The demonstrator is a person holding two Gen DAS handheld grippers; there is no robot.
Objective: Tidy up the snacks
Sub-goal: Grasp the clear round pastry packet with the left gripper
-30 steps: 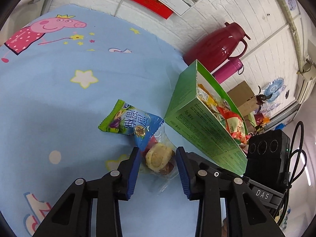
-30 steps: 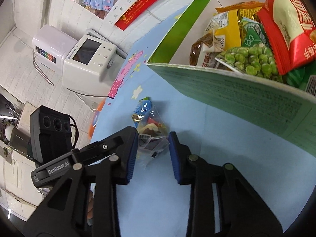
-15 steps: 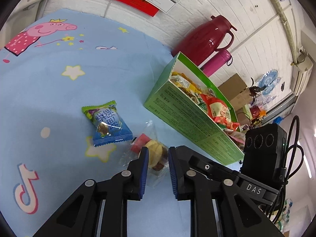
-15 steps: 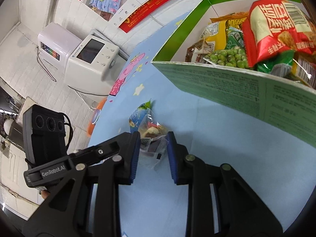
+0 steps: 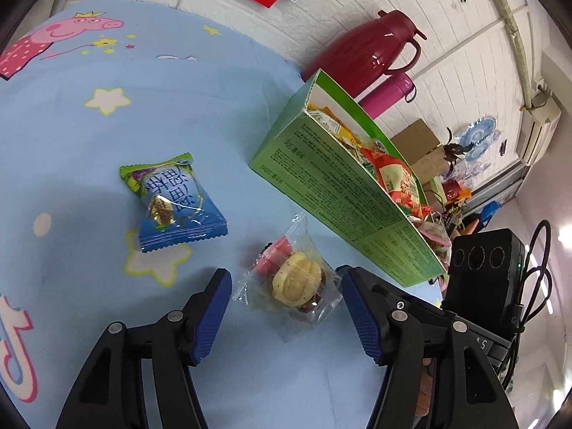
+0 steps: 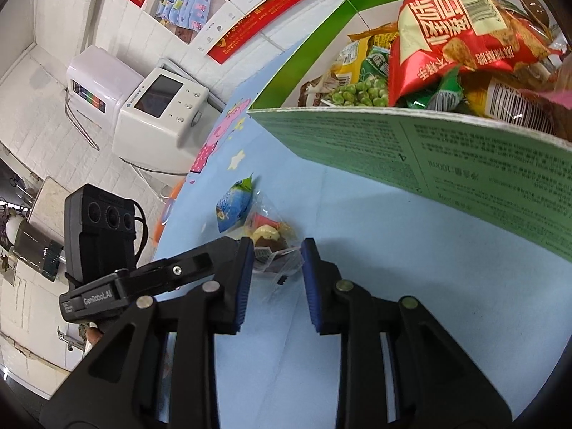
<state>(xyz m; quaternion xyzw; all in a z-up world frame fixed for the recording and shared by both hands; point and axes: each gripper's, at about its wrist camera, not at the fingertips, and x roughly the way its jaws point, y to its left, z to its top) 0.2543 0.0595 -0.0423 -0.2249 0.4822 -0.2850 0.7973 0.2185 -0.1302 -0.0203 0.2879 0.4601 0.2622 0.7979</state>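
While both hand-held grippers frame the clear plastic pastry packet [image 5: 294, 280], neither holds it: left gripper [image 5: 282, 287] gaping, right gripper [image 6: 277, 261] narrowly apart. Next: clamp, then lift toward the open green cardboard snack box [image 5: 343, 196] at two o'clock (blue-green candy sachet [image 5: 173, 202] waits at ten).

Both grippers, left [image 5: 282, 307] and right [image 6: 277, 279], had black angular arms, ribbed blue pads [image 5: 211, 318], and silver screws. A black three-lens camera box [image 5: 482, 279] with looped cable sat at three o'clock.
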